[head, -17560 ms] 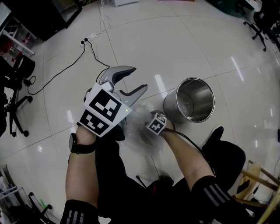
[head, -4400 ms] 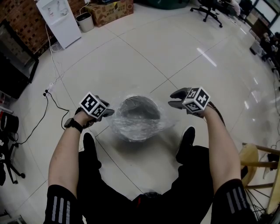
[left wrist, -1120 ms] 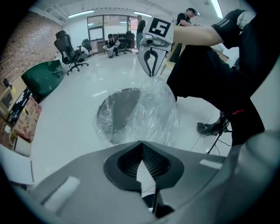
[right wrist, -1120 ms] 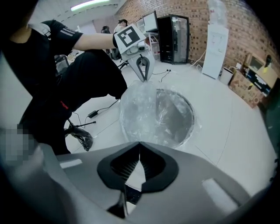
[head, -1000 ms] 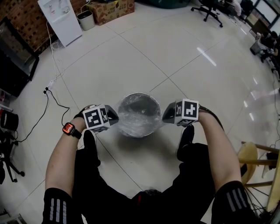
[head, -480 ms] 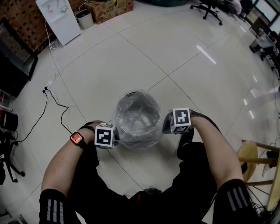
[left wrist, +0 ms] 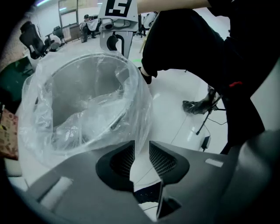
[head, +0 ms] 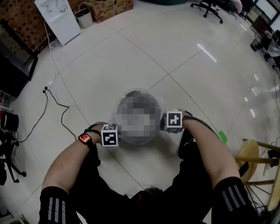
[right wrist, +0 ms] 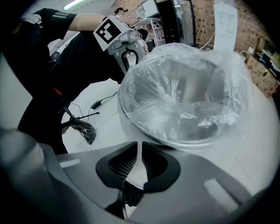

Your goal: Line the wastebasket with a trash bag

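The round metal wastebasket (head: pixel 136 93) stands on the floor between my feet, with a clear trash bag (left wrist: pixel 87 105) in it, the bag's edge folded down over its rim. My left gripper (head: pixel 113 133) is low at the basket's left side. Its jaws have just been opening and stand a little apart, with the bag's hanging film (left wrist: pixel 141 131) at the gap and not pinched. My right gripper (head: pixel 169 121) is at the basket's right side. Its jaws have also just been opening, to a narrow slit (right wrist: pixel 140 151), just below the bag's skirt (right wrist: pixel 131 122).
A cable (head: pixel 57 100) runs over the tiles at the left. A white cabinet (head: pixel 59 19) and a cardboard box (head: pixel 109 8) stand at the back, a wooden stool (head: pixel 251 162) at the right. My shoes (head: pixel 186 140) flank the basket.
Both grippers have sunk down the basket's sides and come nearer to me, drawing the bag's edge down over the rim. Much earlier the basket was bare.
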Demonstrator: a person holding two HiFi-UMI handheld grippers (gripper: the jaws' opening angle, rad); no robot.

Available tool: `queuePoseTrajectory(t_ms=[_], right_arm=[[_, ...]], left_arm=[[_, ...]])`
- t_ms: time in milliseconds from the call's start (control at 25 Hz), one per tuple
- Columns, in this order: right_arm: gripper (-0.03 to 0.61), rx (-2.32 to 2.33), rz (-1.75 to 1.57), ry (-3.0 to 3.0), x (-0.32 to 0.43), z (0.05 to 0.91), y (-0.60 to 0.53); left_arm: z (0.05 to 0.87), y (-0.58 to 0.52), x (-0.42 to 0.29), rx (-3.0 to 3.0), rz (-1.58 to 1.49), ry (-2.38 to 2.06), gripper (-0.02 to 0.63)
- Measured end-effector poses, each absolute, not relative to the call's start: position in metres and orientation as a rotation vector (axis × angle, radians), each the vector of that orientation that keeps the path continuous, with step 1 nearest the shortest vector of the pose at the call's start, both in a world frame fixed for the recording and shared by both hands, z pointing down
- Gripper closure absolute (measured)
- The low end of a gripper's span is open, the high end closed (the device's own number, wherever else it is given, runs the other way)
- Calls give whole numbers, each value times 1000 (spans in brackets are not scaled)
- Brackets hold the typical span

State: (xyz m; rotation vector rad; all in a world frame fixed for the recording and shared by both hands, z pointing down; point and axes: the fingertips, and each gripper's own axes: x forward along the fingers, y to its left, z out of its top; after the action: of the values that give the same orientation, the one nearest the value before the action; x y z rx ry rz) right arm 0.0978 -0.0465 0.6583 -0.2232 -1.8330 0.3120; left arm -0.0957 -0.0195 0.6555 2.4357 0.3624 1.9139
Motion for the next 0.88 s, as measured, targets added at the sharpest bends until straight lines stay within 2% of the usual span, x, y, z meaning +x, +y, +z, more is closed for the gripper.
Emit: queuePoseTrajectory(t_ms=[160,520,680,880], right_arm=[[476,-248,327,-1817,102,657,-42],[466,-316,392,-1973,107,570,-46],[462,-166,318,-2029,115,553,-83],[334,-46,218,-2016,126,566,-112]], left_arm=[[662,-23,-94,2467,1947,354,495],[578,-18,-98,2458,1658,440,482],[555,-58,-105,2541,1654,201,481],[575,-107,-128,2577,1764,-40,383]])
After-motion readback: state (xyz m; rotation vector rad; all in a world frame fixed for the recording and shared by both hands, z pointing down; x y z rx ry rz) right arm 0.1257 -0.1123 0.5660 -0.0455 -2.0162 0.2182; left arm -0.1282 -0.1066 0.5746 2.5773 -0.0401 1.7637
